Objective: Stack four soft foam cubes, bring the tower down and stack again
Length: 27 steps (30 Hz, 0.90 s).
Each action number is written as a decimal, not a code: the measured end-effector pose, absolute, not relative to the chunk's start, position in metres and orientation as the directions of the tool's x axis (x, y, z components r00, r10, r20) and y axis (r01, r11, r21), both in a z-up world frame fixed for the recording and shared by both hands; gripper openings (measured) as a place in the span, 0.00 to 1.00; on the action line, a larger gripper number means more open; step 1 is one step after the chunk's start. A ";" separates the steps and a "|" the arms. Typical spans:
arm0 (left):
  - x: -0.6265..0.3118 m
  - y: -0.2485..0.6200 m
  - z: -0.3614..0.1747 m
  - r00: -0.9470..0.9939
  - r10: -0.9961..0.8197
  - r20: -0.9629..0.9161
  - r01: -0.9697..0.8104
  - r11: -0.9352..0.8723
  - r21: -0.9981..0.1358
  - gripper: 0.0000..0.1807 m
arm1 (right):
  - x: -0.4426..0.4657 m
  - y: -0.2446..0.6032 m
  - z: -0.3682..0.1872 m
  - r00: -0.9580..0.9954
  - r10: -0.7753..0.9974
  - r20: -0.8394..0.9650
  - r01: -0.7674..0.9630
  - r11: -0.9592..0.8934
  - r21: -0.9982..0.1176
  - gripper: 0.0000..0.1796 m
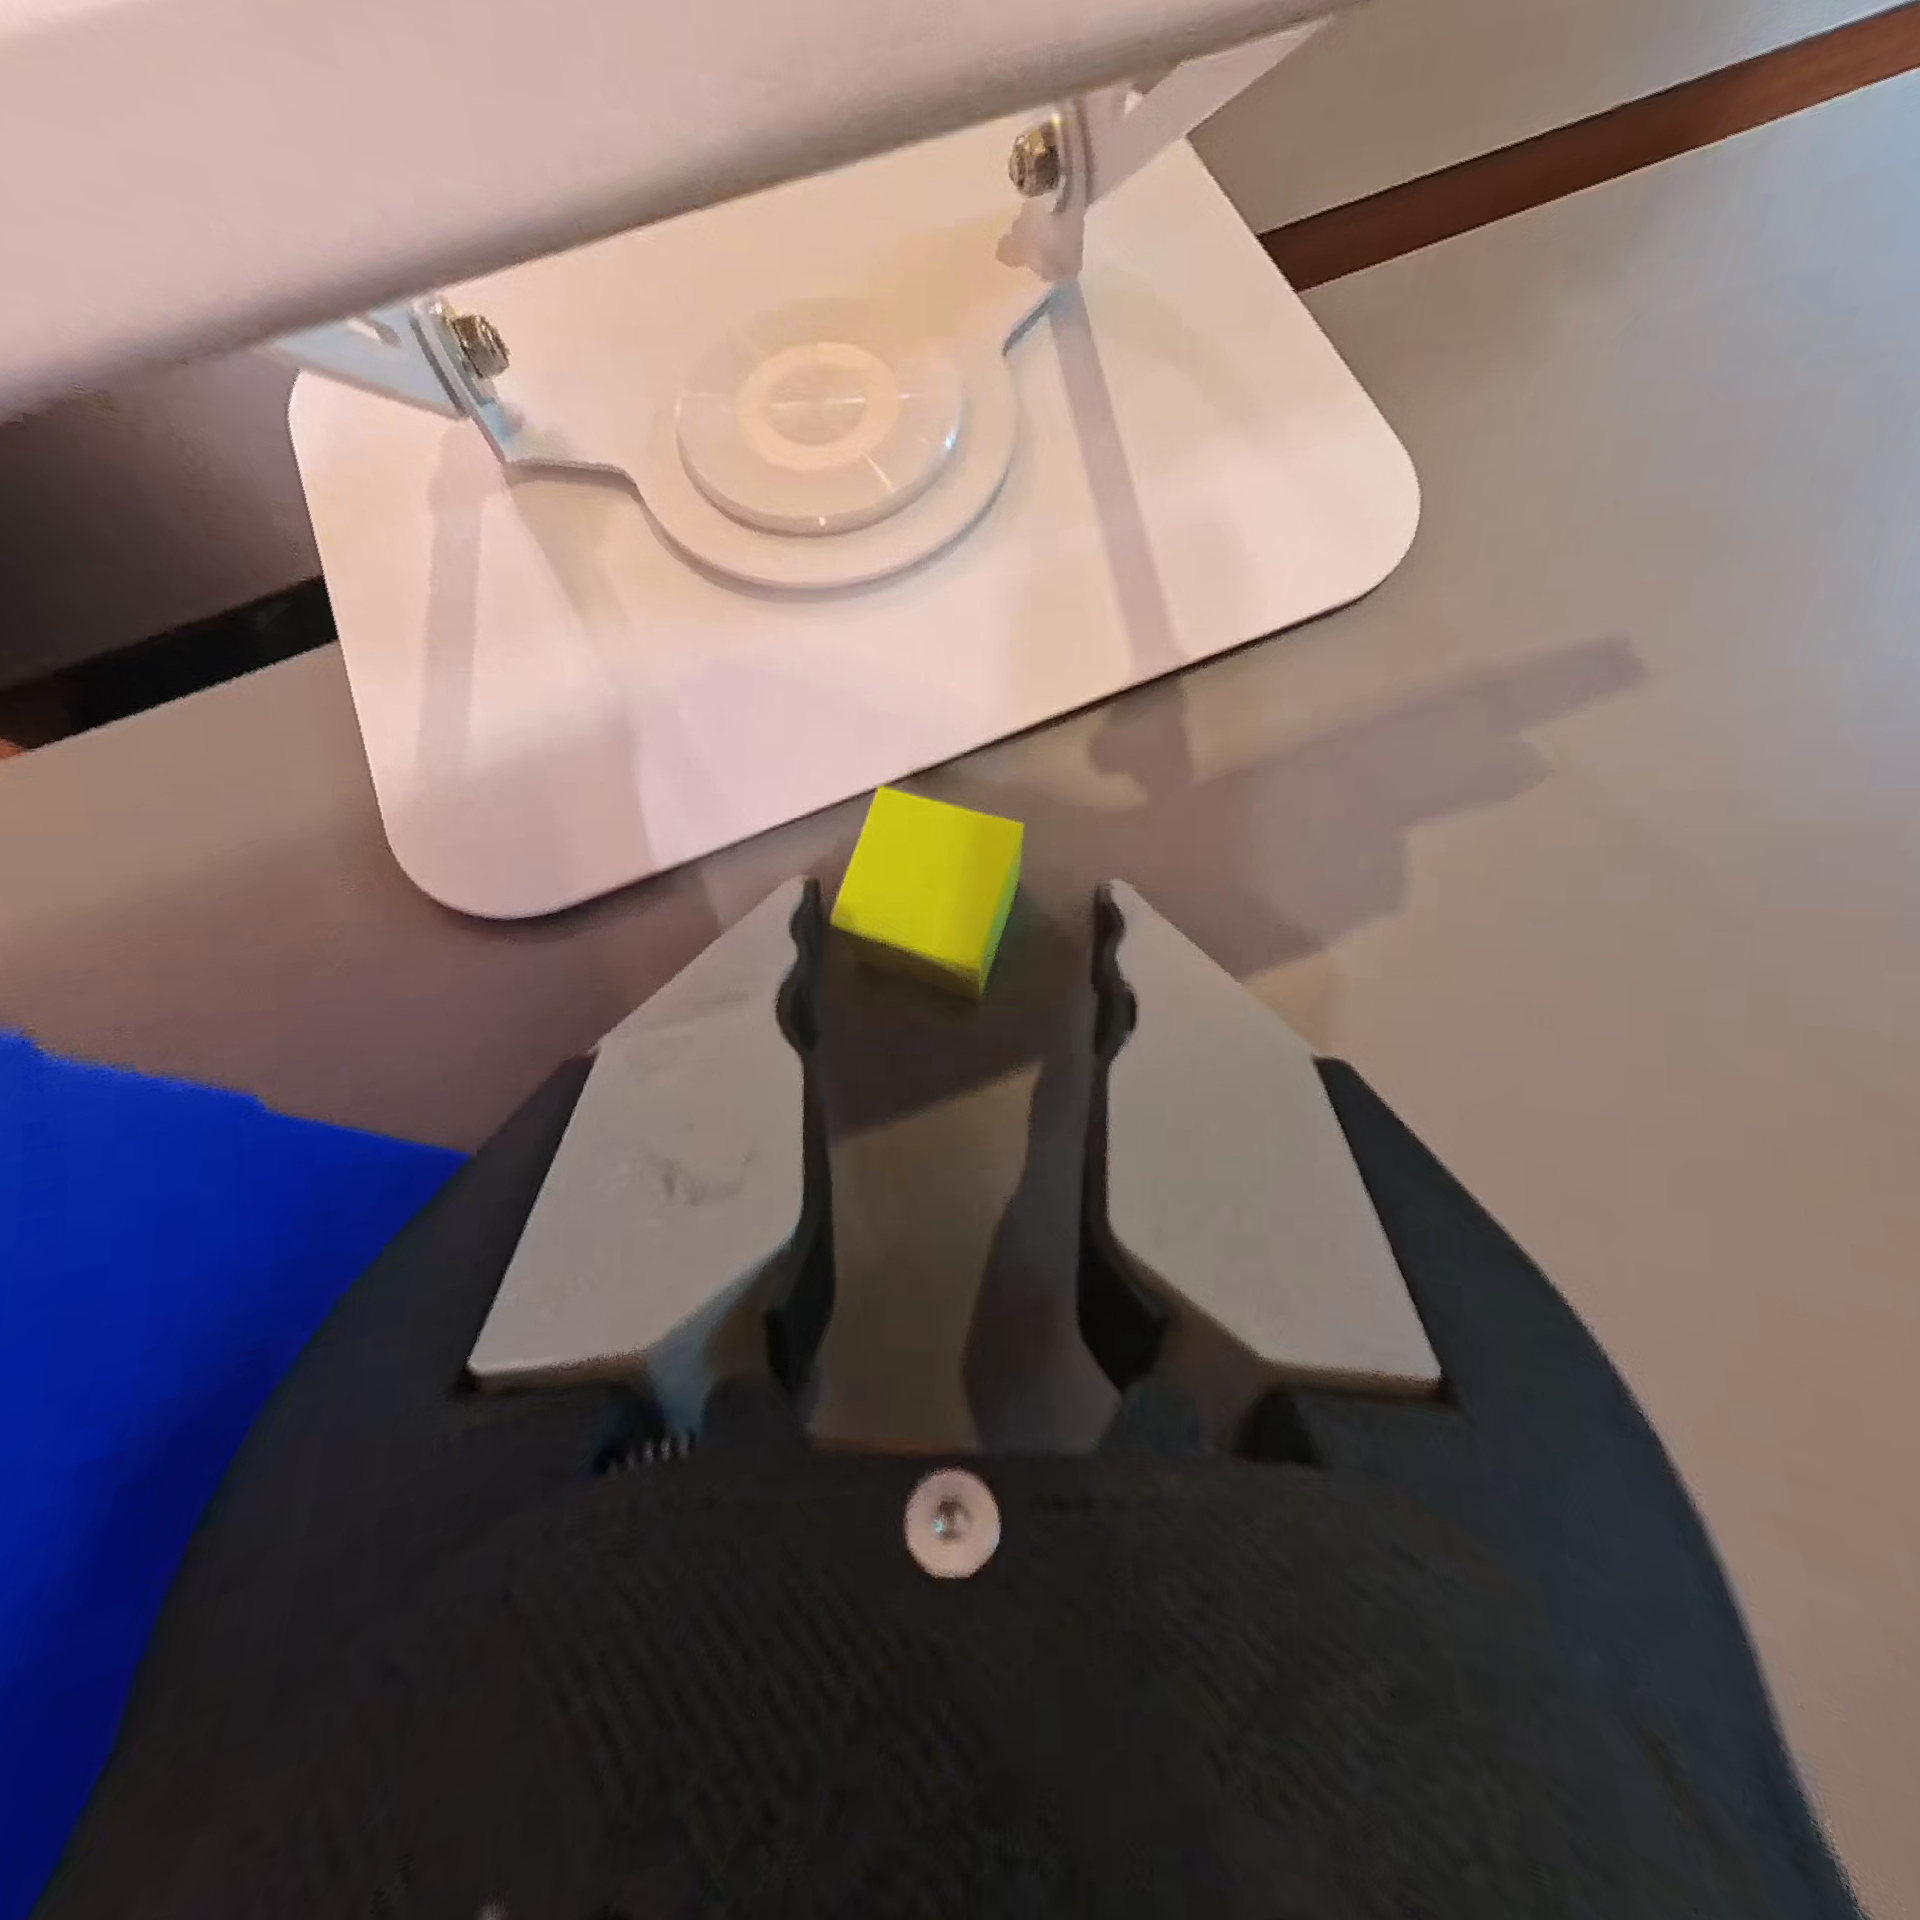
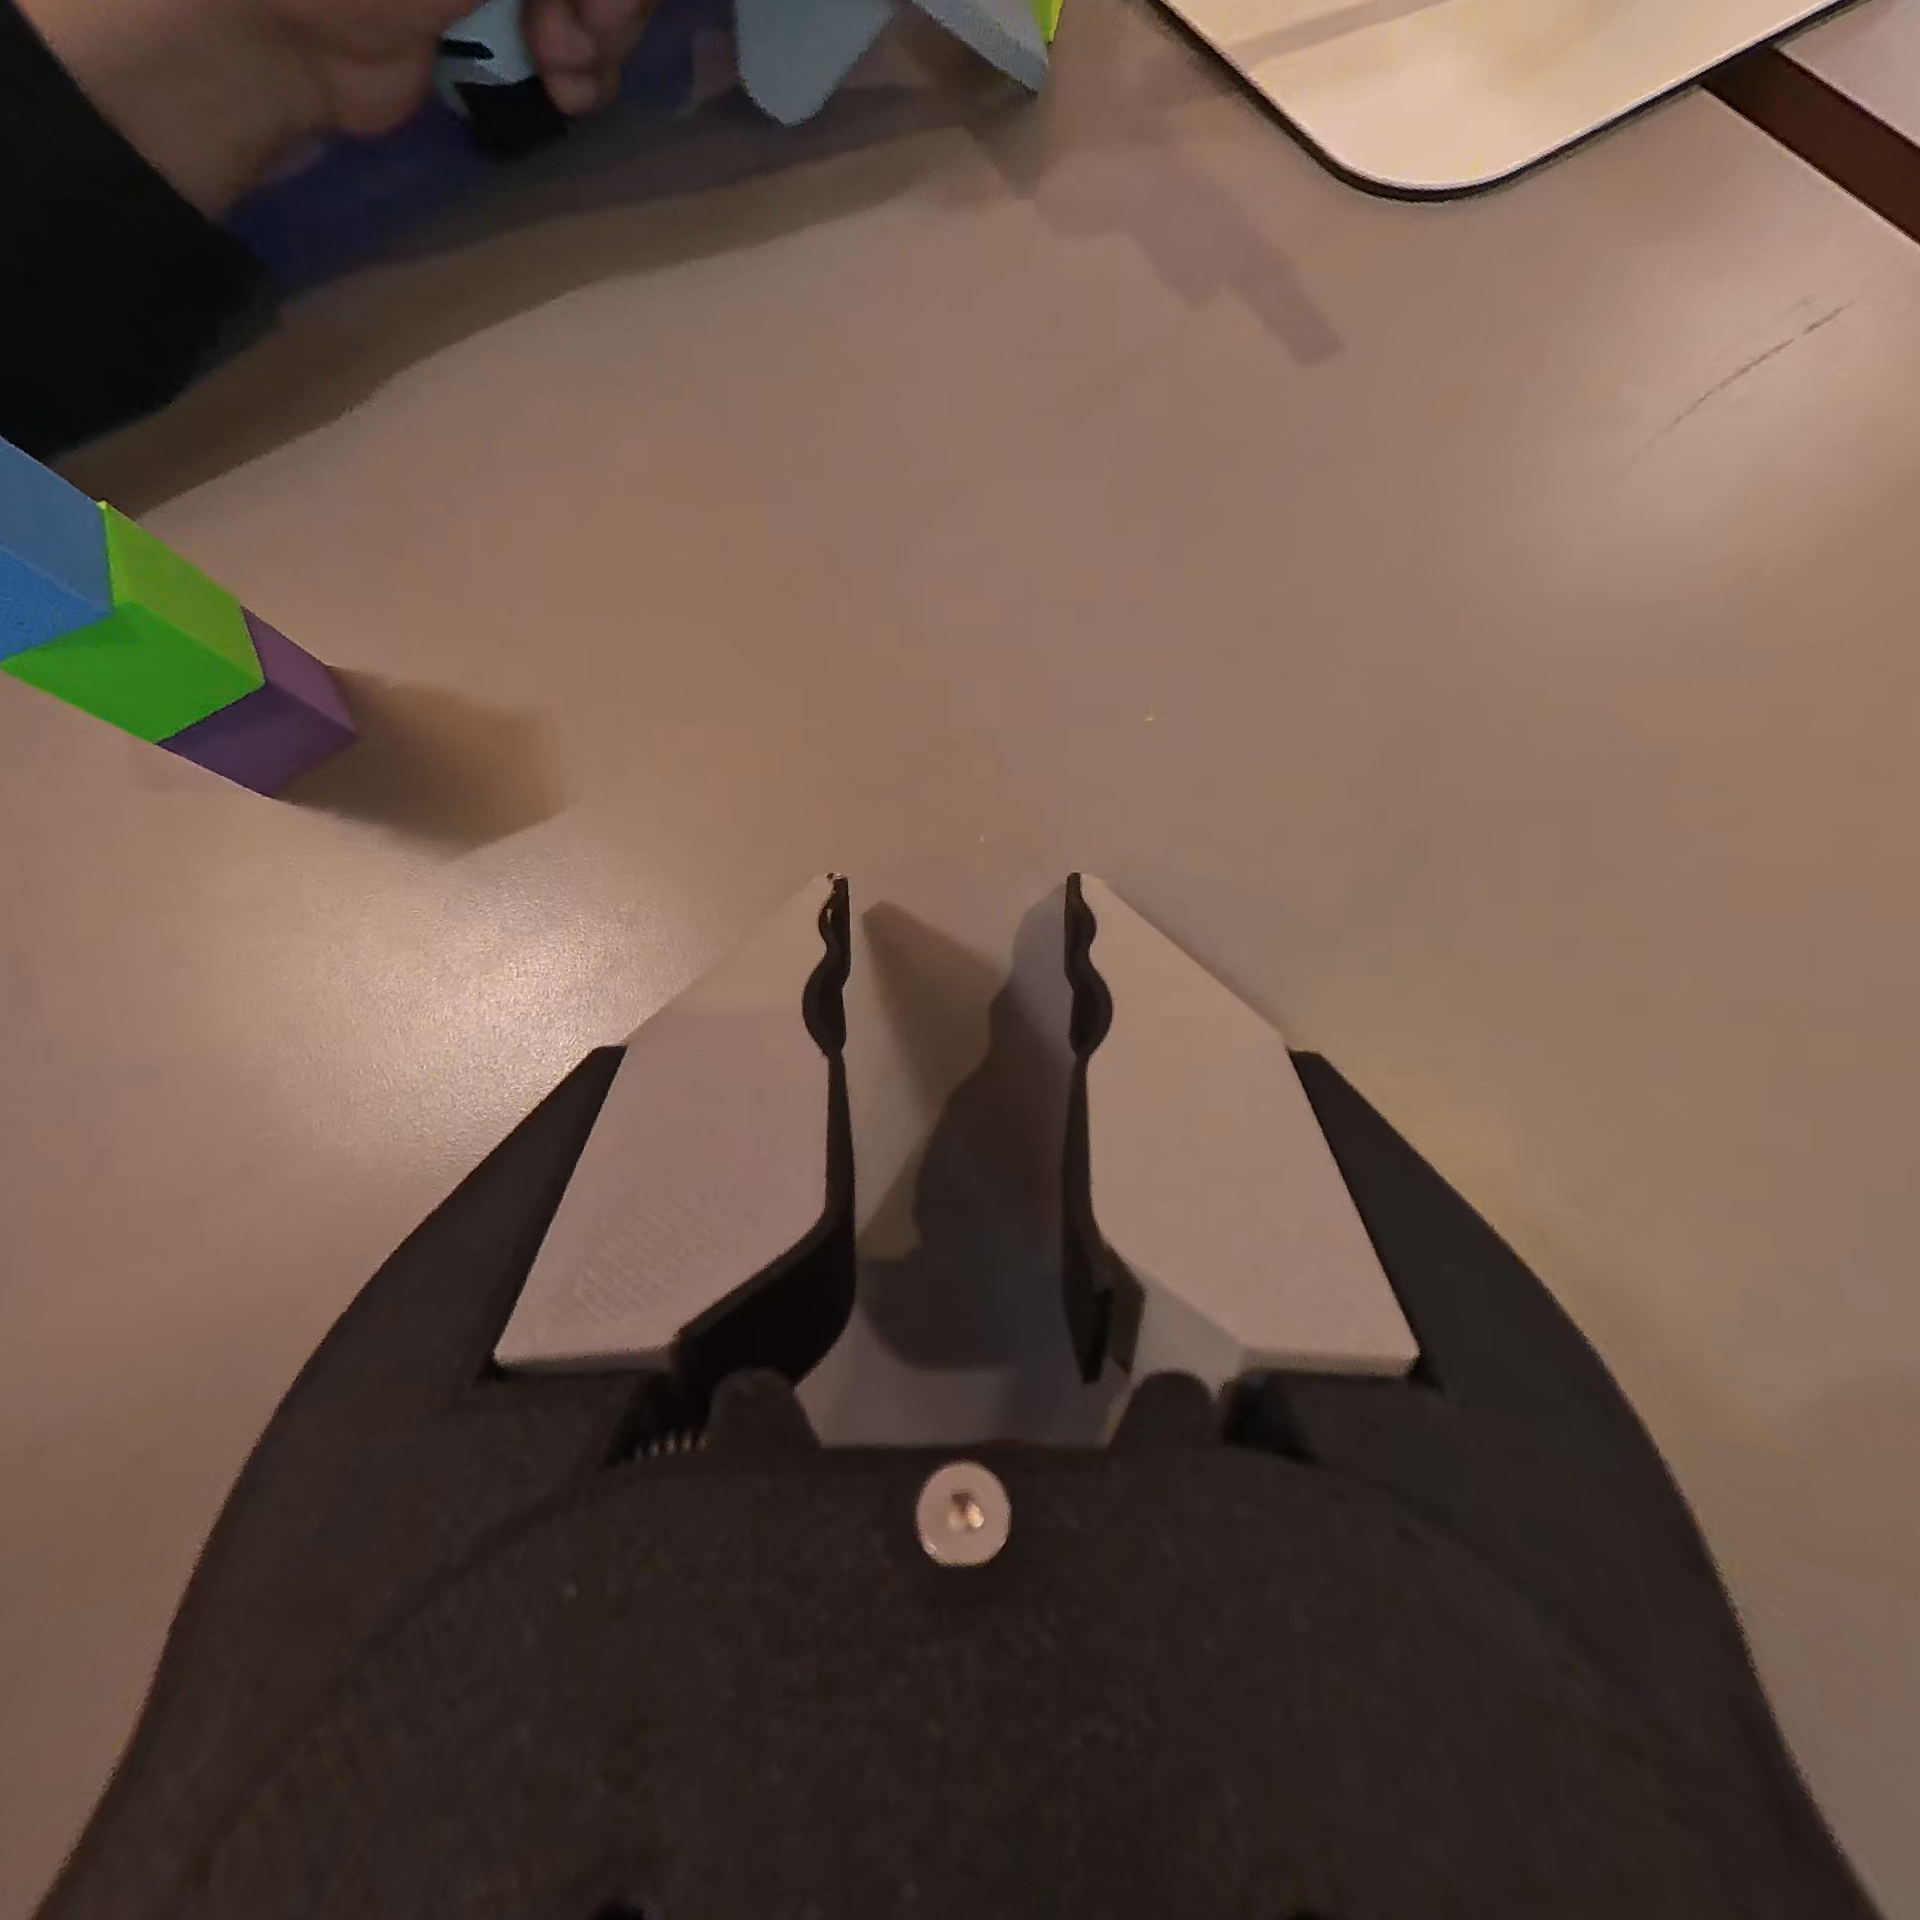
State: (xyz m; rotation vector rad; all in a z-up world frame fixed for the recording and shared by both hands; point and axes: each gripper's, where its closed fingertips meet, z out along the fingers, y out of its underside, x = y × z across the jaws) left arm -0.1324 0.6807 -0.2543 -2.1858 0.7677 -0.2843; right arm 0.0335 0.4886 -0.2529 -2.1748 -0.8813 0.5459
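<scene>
In the left wrist view a yellow foam cube point(image 1: 928, 890) lies on the grey table just beyond the fingertips of my left gripper point(image 1: 954, 896), which is open and empty, its jaws to either side of the cube's near edge. In the right wrist view my right gripper point(image 2: 954, 885) is open and empty above bare table. At the left edge of that view stands a stack of three cubes: purple point(image 2: 278, 717) at the bottom, green point(image 2: 156, 644) on it, blue point(image 2: 47, 571) on top. The left gripper point(image 2: 894, 42) shows at the top of the right wrist view, held by a hand point(image 2: 343, 62).
A white monitor stand base point(image 1: 831, 582) sits right behind the yellow cube, with the white screen edge point(image 1: 520, 156) overhanging it. The base's corner also shows in the right wrist view point(image 2: 1507, 94). A blue sleeve point(image 1: 156, 1299) is at the left. The table's dark edge point(image 1: 1558, 156) runs behind. The grippers' ends are close to 25 cm from one another.
</scene>
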 end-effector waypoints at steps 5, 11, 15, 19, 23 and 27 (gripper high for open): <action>-0.129 0.681 -0.252 0.772 -0.628 -0.098 -0.471 -0.463 -0.751 0.17 | 0.031 0.488 -0.253 0.674 0.734 -0.084 0.444 -0.493 -0.748 0.22; -0.116 0.656 -0.231 0.682 -0.660 -0.315 -0.575 -0.218 -0.789 0.17 | 0.022 0.483 -0.253 0.658 0.748 -0.084 0.454 -0.484 -0.748 0.20; -0.109 0.628 -0.208 0.627 -0.717 -0.305 -0.540 -0.118 -0.833 0.16 | 0.014 0.479 -0.251 0.645 0.758 -0.096 0.447 -0.477 -0.757 0.19; -0.103 0.577 -0.163 0.522 -0.780 -0.346 -0.477 0.069 -0.876 0.16 | 0.002 0.476 -0.237 0.624 0.767 -0.153 0.375 -0.465 -0.802 0.18; -0.108 0.525 -0.148 0.435 -0.806 -0.401 -0.508 0.148 -0.848 0.17 | -0.014 0.469 -0.216 0.580 0.783 -0.227 0.295 -0.462 -0.837 0.19; -0.105 0.474 -0.145 0.332 -0.880 -0.339 -0.460 0.163 -0.873 0.16 | -0.032 0.456 -0.195 0.534 0.817 -0.219 0.271 -0.410 -0.871 0.20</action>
